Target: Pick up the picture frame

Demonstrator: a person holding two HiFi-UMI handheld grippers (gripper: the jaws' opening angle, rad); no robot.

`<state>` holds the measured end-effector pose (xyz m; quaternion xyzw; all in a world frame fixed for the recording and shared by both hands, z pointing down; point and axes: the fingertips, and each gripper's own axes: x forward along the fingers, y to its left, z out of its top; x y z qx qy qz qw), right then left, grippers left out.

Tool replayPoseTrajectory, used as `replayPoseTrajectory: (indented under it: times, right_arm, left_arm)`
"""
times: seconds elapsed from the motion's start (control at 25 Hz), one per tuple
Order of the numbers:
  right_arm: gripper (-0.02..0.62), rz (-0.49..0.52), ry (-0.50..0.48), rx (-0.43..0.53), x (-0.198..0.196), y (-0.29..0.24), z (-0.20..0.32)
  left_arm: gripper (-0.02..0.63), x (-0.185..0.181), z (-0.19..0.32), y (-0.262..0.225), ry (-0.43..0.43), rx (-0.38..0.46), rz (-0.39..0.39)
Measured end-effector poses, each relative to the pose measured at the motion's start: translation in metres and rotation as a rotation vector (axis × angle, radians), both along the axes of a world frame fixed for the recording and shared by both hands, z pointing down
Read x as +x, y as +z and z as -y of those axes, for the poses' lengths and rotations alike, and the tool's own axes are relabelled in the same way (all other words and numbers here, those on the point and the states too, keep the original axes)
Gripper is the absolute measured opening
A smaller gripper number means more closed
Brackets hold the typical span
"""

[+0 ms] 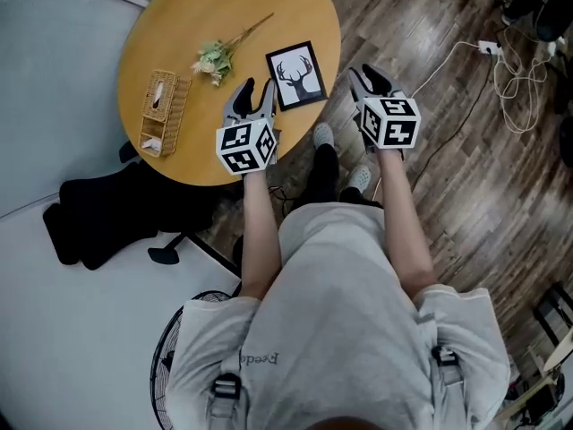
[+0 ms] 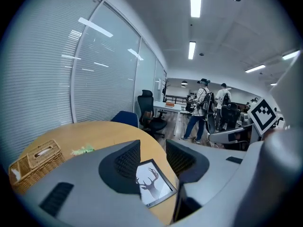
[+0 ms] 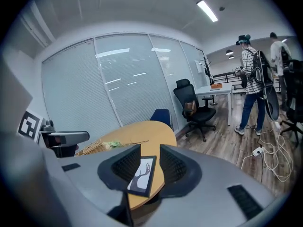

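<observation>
A black picture frame (image 1: 296, 74) with a white deer print lies flat near the right edge of the round wooden table (image 1: 179, 25). My left gripper (image 1: 255, 93) hovers just left of the frame's near corner, jaws open and empty. My right gripper (image 1: 365, 82) hangs off the table's right edge over the floor, also open and empty. In the left gripper view the frame (image 2: 152, 183) shows between and beyond the left gripper (image 2: 152, 158) jaws. The right gripper view has the frame (image 3: 143, 172) lying past the right gripper (image 3: 149, 163).
A wicker tissue box (image 1: 165, 110) sits at the table's left. A dried flower sprig (image 1: 222, 52) lies behind the frame. White cables (image 1: 519, 70) trail on the wood floor at right. A black coat (image 1: 107, 213) and a fan (image 1: 183, 348) are below the table. People (image 2: 201, 109) stand far off.
</observation>
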<state>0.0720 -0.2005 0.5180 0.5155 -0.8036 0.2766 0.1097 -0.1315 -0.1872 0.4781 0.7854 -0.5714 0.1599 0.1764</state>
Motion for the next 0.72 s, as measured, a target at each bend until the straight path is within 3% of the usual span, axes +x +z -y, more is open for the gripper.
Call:
replayPoseTrajectory:
  times: [0.28, 0.72]
  right_arm:
    - [0.129, -0.035, 0.001, -0.030, -0.021, 0.010, 0.042]
    - [0.129, -0.110, -0.078, -0.127, -0.065, 0.067, 0.076]
  left_arm:
    - [0.187, -0.010, 0.047, 0.010, 0.000, -0.017, -0.039]
    - [0.187, -0.030, 0.084, 0.085, -0.076, -0.157, -0.068]
